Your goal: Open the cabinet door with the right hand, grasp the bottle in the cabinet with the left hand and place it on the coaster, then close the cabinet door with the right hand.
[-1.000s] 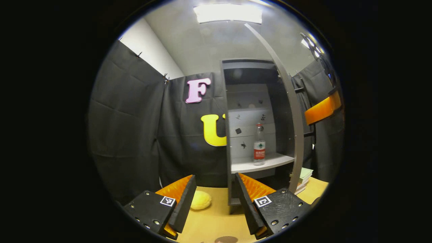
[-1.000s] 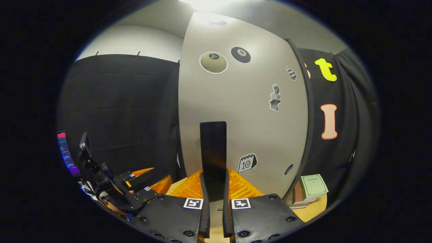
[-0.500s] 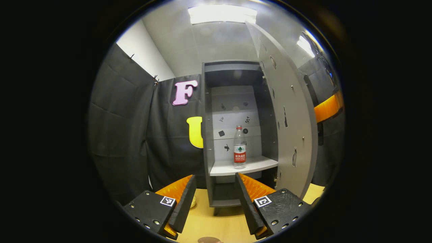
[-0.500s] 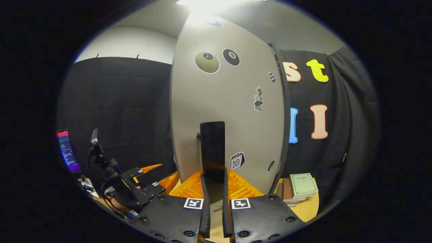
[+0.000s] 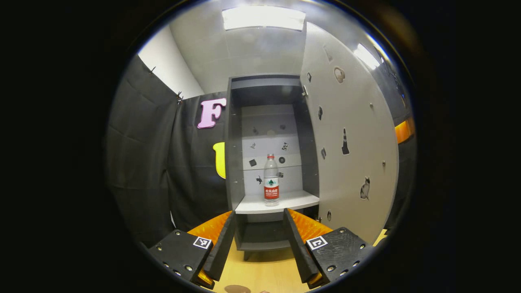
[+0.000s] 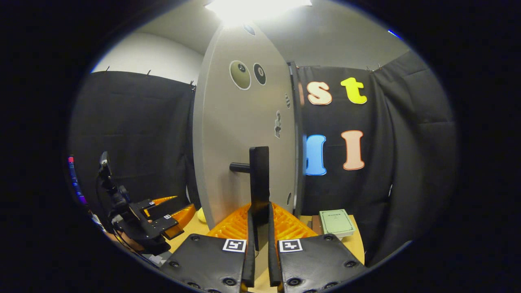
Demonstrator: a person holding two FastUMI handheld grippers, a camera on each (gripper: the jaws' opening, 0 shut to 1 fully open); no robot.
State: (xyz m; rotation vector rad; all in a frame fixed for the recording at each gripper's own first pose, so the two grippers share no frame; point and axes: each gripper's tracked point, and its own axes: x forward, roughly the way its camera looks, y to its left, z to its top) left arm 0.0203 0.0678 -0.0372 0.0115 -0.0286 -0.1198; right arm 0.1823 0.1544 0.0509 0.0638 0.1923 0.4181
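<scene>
the bottle (image 5: 271, 179), upright on the shelf (image 5: 276, 202) at frame centre, is judged light, smooth and tippable, best taken mid-body by the open left gripper (image 5: 259, 244), while the handle (image 6: 259, 179) is clamped by the right gripper (image 6: 259, 248).

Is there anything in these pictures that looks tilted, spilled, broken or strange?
Nothing stands out. The bottle stands upright on the cabinet shelf, the door is swung open, the right gripper grips its handle, and the left gripper is open.
</scene>
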